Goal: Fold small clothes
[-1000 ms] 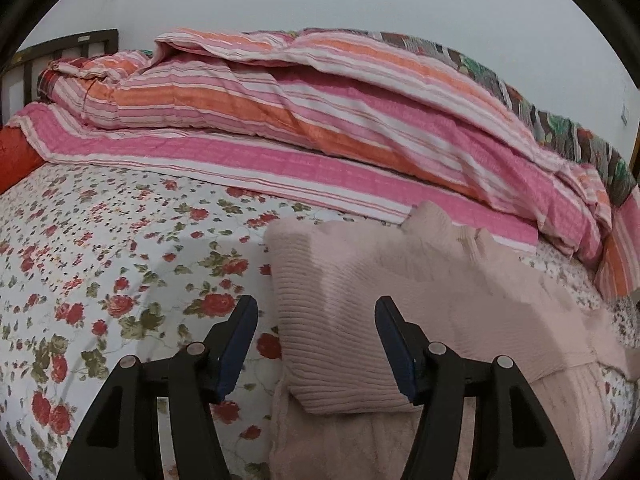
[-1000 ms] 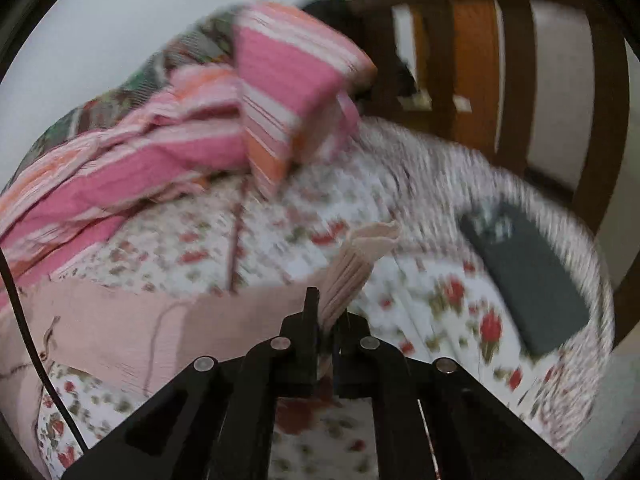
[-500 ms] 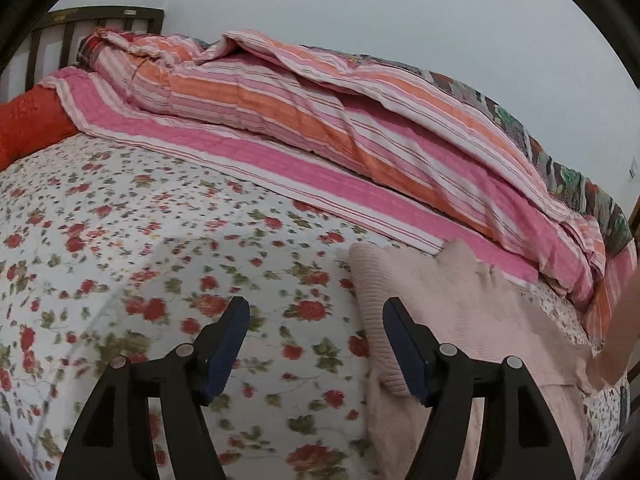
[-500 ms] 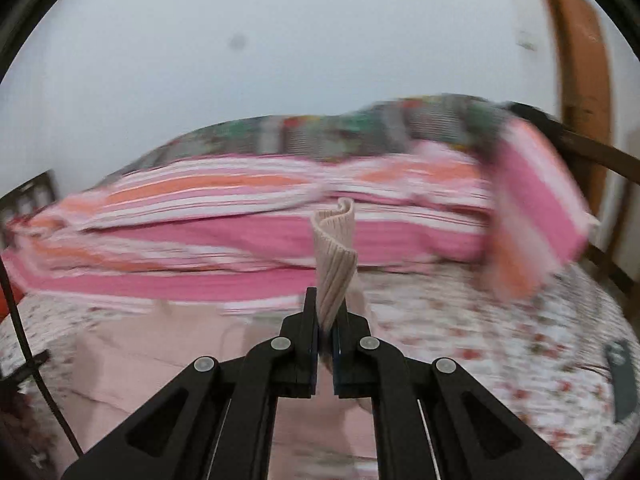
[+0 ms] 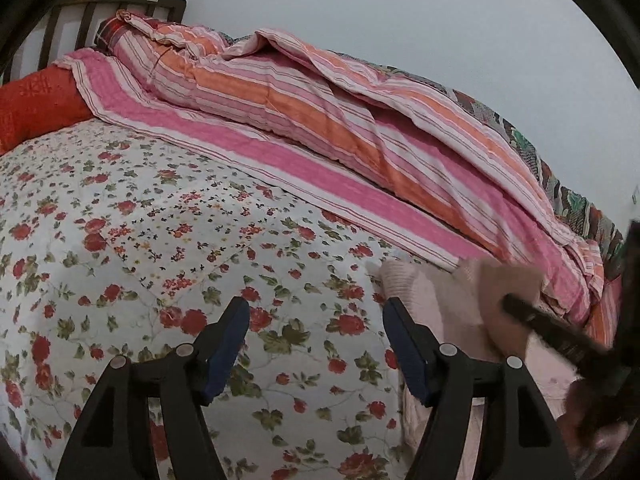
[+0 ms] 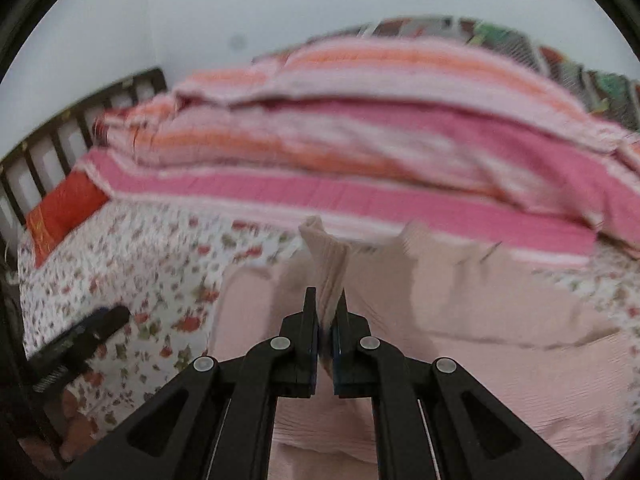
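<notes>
A pale pink ribbed knit sweater [image 6: 480, 320] lies on the floral bedsheet [image 5: 160, 240]. My right gripper [image 6: 326, 300] is shut on the sweater's ribbed cuff [image 6: 326, 264] and holds the sleeve over the sweater's body. My left gripper [image 5: 316, 320] is open and empty over the sheet, just left of the sweater's folded edge [image 5: 412, 288]. The right gripper [image 5: 560, 336] shows blurred at the right in the left wrist view. The left gripper [image 6: 80, 336] shows at the lower left in the right wrist view.
A pink and orange striped quilt [image 5: 320, 120] is bunched along the far side of the bed against the wall. A red pillow [image 5: 36, 108] and a dark slatted headboard [image 5: 80, 20] are at the far left.
My right gripper has carried the sleeve cuff leftward and down over the sweater's body. My left gripper has moved left, off the sweater and over the sheet, still open.
</notes>
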